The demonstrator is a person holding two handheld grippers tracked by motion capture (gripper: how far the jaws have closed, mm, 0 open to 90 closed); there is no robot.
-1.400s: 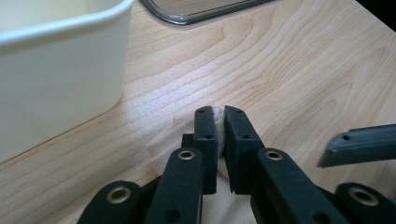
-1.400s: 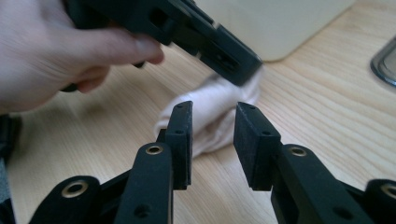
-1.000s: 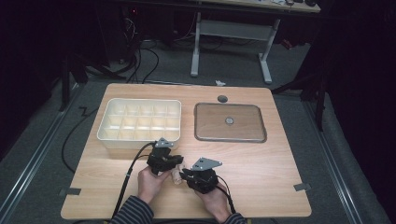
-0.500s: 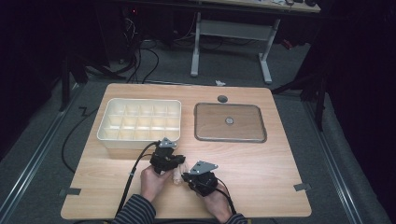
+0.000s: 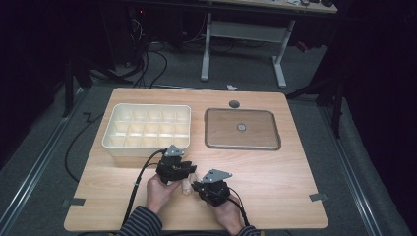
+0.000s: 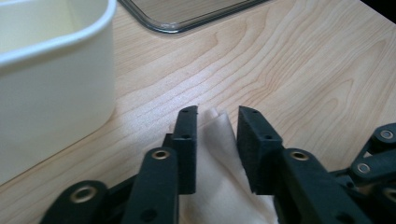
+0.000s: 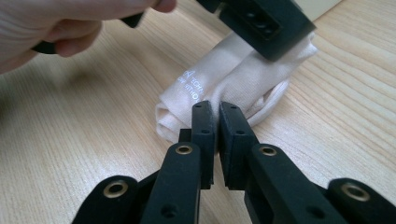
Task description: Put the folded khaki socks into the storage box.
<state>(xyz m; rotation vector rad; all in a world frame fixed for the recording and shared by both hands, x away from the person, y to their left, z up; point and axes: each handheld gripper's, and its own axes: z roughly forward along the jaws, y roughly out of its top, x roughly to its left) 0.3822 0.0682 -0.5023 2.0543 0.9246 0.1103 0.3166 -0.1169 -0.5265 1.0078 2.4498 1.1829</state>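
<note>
Near the bench's point(image 5: 295, 196) front edge, right tongs point(image 7: 215, 109) are pinching the soft, light folded cloth point(image 7: 233, 77); left tongs point(image 6: 217, 122) are parting around its other end, pads just off it.

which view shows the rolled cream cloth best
The right gripper view: the rolled cream cloth lies there nearly whole, white print legible. The left gripper view gives a strip between its jaws; the high view, a small pale patch.

Cream cloth point(image 7: 233, 74) with small white lettering; black grippers, left point(image 6: 217, 126) and right point(image 7: 215, 116); off-white divided tray point(image 5: 147, 129); clear lid point(image 5: 242, 129); pale wood-grain table point(image 5: 275, 182); striped sleeves point(image 5: 140, 223).
</note>
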